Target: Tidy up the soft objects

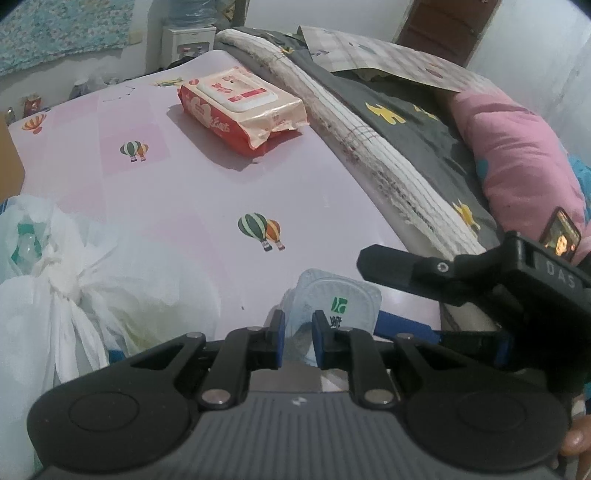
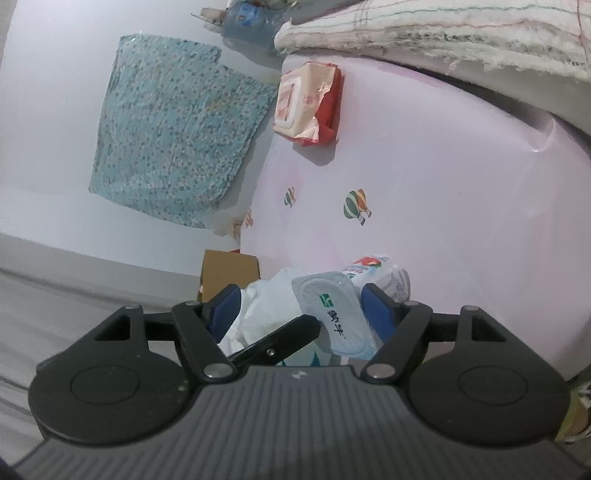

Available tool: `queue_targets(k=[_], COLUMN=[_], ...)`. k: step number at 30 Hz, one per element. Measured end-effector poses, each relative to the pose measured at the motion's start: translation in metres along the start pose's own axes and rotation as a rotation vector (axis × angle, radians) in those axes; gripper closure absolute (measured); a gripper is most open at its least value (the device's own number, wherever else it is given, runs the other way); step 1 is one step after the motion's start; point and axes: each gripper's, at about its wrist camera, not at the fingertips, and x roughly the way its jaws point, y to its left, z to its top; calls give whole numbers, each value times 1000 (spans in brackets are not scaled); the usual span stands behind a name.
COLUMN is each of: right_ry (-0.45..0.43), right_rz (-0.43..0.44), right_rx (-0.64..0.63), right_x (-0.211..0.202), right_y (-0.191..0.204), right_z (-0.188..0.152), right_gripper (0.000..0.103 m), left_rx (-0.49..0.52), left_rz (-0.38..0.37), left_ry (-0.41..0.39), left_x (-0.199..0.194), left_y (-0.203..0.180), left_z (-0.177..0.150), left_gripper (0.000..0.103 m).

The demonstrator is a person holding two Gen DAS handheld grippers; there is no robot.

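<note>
Left gripper (image 1: pixel 298 328) clamped on a soft white lidded wipes pack (image 1: pixel 334 301); right gripper (image 2: pixel 295 314) spread apart beside it. Red-and-cream wipes packet (image 1: pixel 242 110) remains unsorted on the pink balloon-print sheet (image 1: pixel 177 192).

The white pouch (image 1: pixel 334 302) pinched in the left gripper (image 1: pixel 298 332) was hidden at its lower end behind the pads. Its printed characters were too small to read. Left of that gripper, the white plastic bag (image 1: pixel 55 280) ran off the frame edge. Ahead of the right gripper (image 2: pixel 299 314), the towel roll (image 2: pixel 461 33) was cut off at the top.
</note>
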Motion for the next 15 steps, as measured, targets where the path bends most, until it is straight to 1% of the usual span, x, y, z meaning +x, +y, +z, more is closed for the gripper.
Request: queue_targets(k=[8, 11, 15], right_ry=[-4, 2, -14], right_rz=[17, 31, 17], right_rx=[47, 68, 72], right_x=[7, 10, 12], right_y=[-1, -4, -6], right_z=[12, 14, 18], right_gripper=[28, 28, 28], left_rx=[-42, -58, -59], left_rz=[-9, -16, -36], left_ry=[5, 3, -11], left_x=[9, 12, 12], left_y=[7, 9, 9], left_z=[14, 17, 20], left_gripper=[86, 81, 76])
